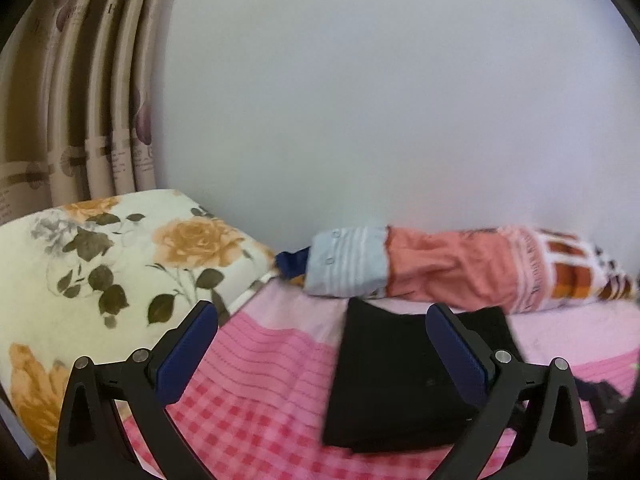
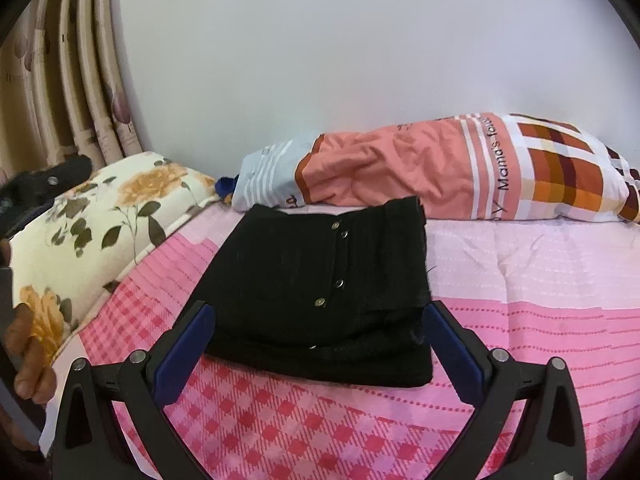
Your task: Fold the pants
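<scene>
From the left wrist, the left claw (image 1: 320, 344) stands wide with nothing between its blue pads. Past it, the folded black fabric pants (image 1: 400, 376) lie on the pink checked bedspread (image 1: 256, 392), the right finger covering part of them. A cream pillow with orange roses (image 1: 120, 264) sits to the left; a salmon, pale-blue and plaid pillow (image 1: 452, 268) lies against the white wall (image 1: 380, 100). The picture is blurred, so the pillow's print cannot be read.

From the right wrist, the right claw (image 2: 316, 336) is also wide and empty, just short of the pants (image 2: 320, 280), whose metal snaps (image 2: 340, 283) show. The plaid pillow (image 2: 400, 172) touches their far edge; its lettering begins "Mama's". Patterned beige curtains (image 2: 80, 80) hang left, and fingers (image 2: 32, 376) are cut off at the left edge.
</scene>
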The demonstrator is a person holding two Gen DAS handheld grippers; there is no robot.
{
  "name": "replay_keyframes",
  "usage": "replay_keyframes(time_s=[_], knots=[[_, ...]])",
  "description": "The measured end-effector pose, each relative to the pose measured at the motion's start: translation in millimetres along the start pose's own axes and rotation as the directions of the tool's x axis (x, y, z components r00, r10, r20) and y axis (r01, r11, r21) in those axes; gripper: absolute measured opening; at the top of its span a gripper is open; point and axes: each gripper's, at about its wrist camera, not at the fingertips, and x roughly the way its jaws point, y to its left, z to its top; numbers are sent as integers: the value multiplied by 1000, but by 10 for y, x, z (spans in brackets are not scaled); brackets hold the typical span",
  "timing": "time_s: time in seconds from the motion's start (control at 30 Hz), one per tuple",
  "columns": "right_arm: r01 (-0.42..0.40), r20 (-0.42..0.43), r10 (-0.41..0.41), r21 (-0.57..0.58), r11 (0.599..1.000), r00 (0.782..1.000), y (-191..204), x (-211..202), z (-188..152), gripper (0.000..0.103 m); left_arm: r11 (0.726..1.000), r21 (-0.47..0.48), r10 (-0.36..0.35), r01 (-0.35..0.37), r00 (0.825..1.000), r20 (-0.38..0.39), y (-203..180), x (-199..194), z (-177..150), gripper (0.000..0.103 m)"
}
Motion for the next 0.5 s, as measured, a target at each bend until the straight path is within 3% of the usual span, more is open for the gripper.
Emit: replay_keyframes(time_s=[0.17,0.3,0.5], knots=[[4,28,-4,15,1000,1000,-50,-135,74,103,997,-27,72,-72,997,-1,-47,-130,19,103],[4,32,-4,14,1000,999,-34,-206,94,103,999,-38,35,-38,997,-75,-58,-113,-21,103],[-2,12,2,-33,999,1000,125,-209,53,103,994,-69,75,-83,991,-107,67,-84,-145,103]])
